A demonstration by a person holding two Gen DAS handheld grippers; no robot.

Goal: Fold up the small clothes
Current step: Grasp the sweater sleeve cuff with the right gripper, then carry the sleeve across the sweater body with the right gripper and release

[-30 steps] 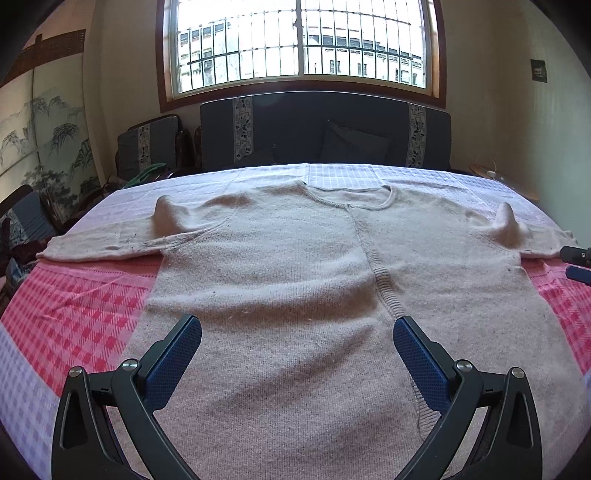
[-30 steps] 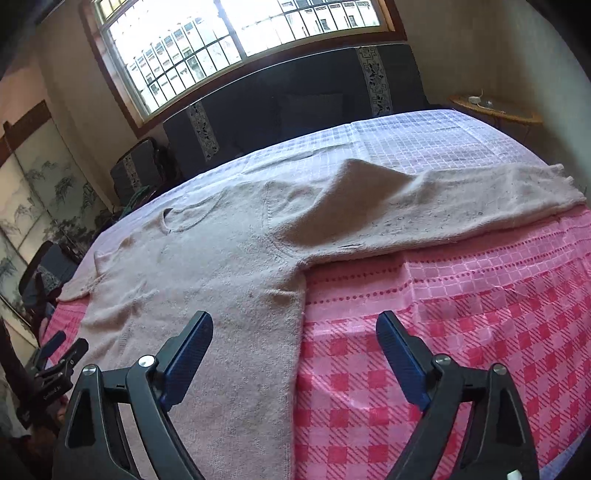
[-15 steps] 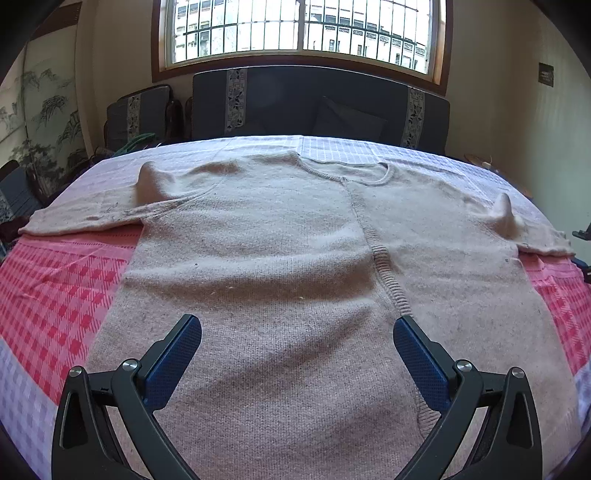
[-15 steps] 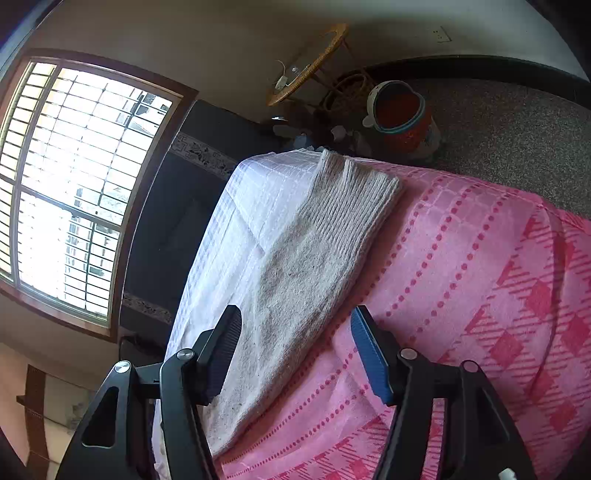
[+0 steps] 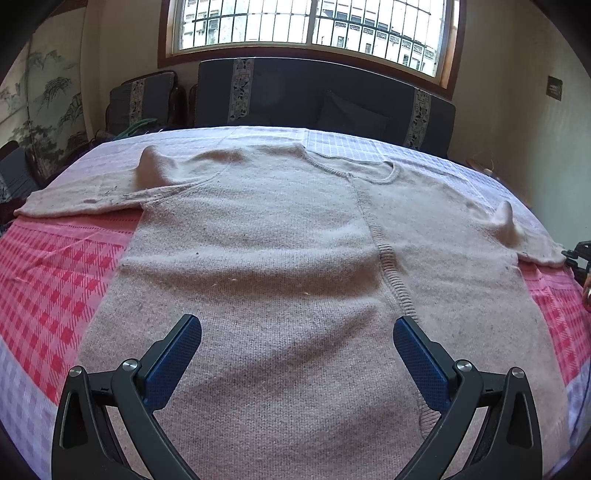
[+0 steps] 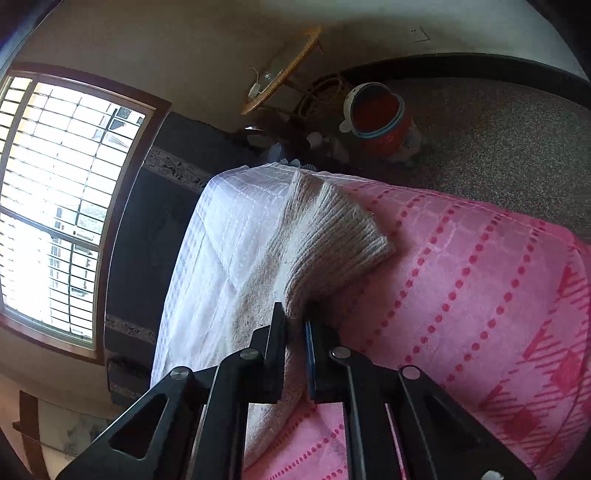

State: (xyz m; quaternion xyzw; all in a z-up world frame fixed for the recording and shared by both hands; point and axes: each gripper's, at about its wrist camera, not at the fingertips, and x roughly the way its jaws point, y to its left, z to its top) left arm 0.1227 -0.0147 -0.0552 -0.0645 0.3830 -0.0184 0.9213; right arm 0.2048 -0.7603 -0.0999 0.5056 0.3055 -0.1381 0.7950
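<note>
Left wrist view: a beige knitted sweater lies spread flat on its front or back across the bed, which wears a pink-and-white checked cover. Its neckline points toward the far edge of the bed, where a dark sofa stands under a barred window, and its hem reaches the near edge. One sleeve runs out toward the left edge of the bed, the other toward the right edge. The left gripper hangs over the lower part of the sweater with its jaws spread wide and nothing between them; whether the blue pads touch the knit cannot be told.

Right wrist view: the right gripper has its jaws drawn close together on the sleeve just behind the ribbed cuff, near the right edge of the bed. The cuff end lies ahead of the jaws, on the line where the white part of the cover meets the pink part. Beyond the bed's edge, on the speckled floor, stand a red bucket and a small wicker side table.
</note>
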